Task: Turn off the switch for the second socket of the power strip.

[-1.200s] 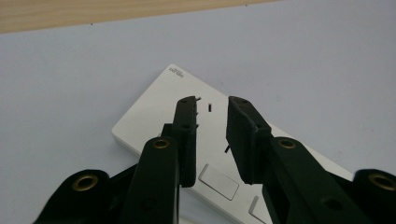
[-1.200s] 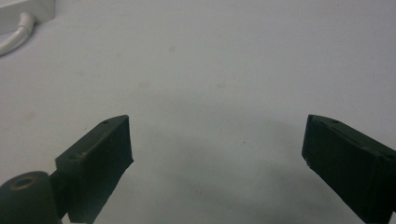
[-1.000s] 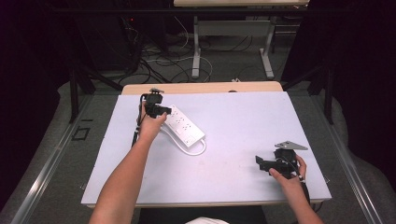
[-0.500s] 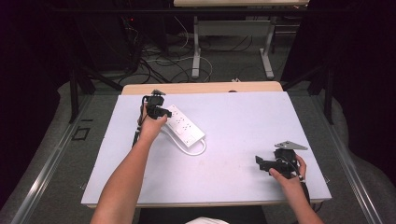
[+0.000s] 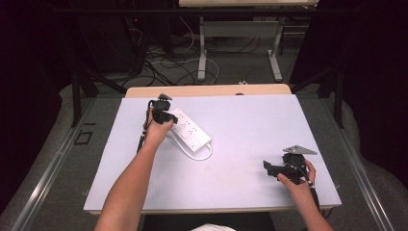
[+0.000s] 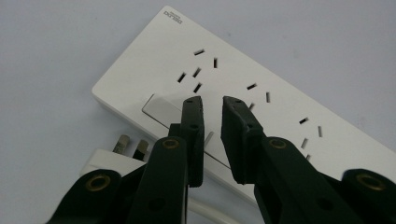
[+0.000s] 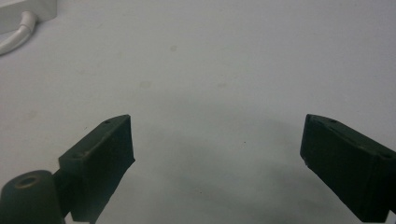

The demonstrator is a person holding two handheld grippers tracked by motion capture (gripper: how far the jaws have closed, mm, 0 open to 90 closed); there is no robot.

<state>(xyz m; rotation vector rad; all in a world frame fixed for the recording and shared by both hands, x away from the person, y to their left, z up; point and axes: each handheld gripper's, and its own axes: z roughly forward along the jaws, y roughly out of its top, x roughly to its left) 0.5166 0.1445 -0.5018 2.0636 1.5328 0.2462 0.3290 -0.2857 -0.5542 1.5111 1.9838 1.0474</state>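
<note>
A white power strip [image 5: 190,130] lies slantwise on the pale table [image 5: 255,125], left of centre, with its white cable [image 5: 202,155] looped at its near end. My left gripper [image 5: 164,115] hovers over the strip's far-left end. In the left gripper view its jaws [image 6: 212,105] stand a narrow gap apart, just above the strip [image 6: 261,70] beside its flat switch panel [image 6: 159,109], with nothing pressed between them. A white plug [image 6: 116,149] with two metal prongs lies beside the strip. My right gripper [image 5: 268,168] rests at the near right, jaws [image 7: 217,128] wide open over bare table.
The strip's cable [image 7: 14,37] shows in the right gripper view's top-left corner. A wooden table edge [image 5: 207,90] runs behind the pale top. Beyond it are dark floor, tangled cables [image 5: 168,67] and desk legs [image 5: 202,48].
</note>
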